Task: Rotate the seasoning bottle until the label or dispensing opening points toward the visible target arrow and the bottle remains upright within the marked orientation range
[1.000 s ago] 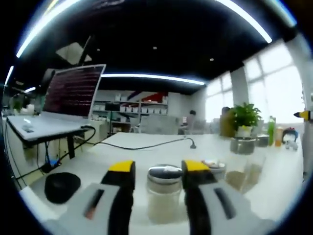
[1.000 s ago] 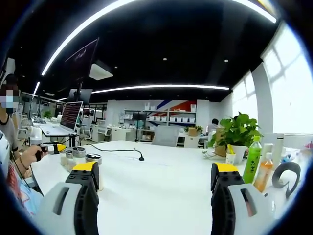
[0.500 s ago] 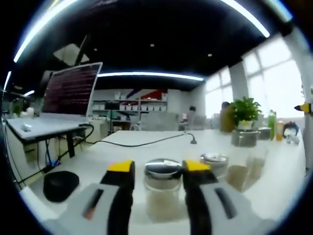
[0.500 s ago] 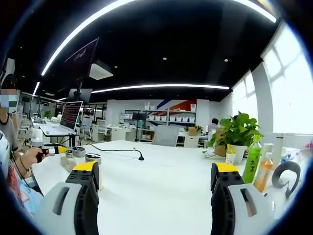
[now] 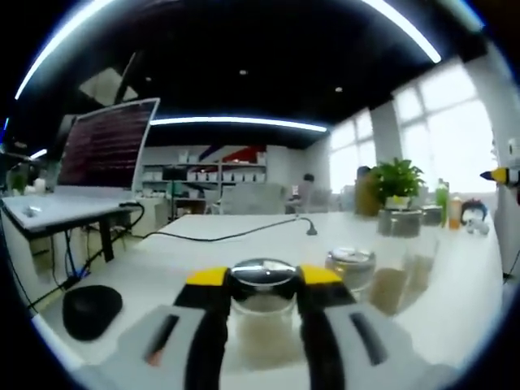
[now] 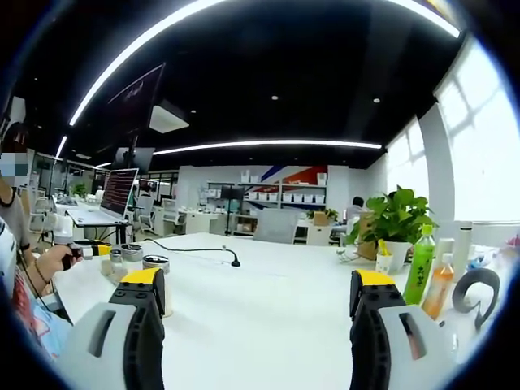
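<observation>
White tabletop [image 5: 244,244] is spread under an open office. Compared with a second ago, the left gripper [image 5: 262,280] has been brought forward, and its fingers are now closed against the upright seasoning bottle [image 5: 262,313], just below its metal cap. Two more jars [image 5: 351,270] are seen just beside it. The right gripper [image 6: 258,296] is held wide open over bare tabletop, near a green drink bottle [image 6: 420,264].
</observation>
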The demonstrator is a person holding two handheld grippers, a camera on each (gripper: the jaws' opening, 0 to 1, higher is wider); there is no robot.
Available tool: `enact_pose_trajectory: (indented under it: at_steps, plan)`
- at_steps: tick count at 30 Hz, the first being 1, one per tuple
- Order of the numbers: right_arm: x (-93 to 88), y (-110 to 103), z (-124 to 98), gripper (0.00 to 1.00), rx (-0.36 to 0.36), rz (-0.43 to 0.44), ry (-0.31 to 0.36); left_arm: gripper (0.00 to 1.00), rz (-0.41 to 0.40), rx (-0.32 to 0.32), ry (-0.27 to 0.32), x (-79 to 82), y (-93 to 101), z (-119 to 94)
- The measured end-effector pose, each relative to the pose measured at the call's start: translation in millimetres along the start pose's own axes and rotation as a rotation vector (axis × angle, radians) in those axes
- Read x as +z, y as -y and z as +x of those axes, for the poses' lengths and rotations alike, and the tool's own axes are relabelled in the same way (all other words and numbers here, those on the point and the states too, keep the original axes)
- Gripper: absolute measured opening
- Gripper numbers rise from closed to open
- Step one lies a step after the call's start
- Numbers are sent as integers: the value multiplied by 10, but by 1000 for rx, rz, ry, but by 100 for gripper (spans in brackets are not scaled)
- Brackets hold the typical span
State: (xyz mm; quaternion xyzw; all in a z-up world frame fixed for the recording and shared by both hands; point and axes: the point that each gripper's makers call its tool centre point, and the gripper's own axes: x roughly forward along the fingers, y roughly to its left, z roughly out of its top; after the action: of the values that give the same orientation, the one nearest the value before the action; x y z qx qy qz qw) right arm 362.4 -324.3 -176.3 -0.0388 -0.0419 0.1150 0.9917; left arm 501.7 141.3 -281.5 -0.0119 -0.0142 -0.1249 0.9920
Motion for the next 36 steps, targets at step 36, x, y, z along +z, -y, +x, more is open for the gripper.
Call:
enact_pose_trajectory:
  at_steps: [36]
  plan:
    - [54,-36,-5,98,18,0,29,33,5,-303,-6,-21,12,-71]
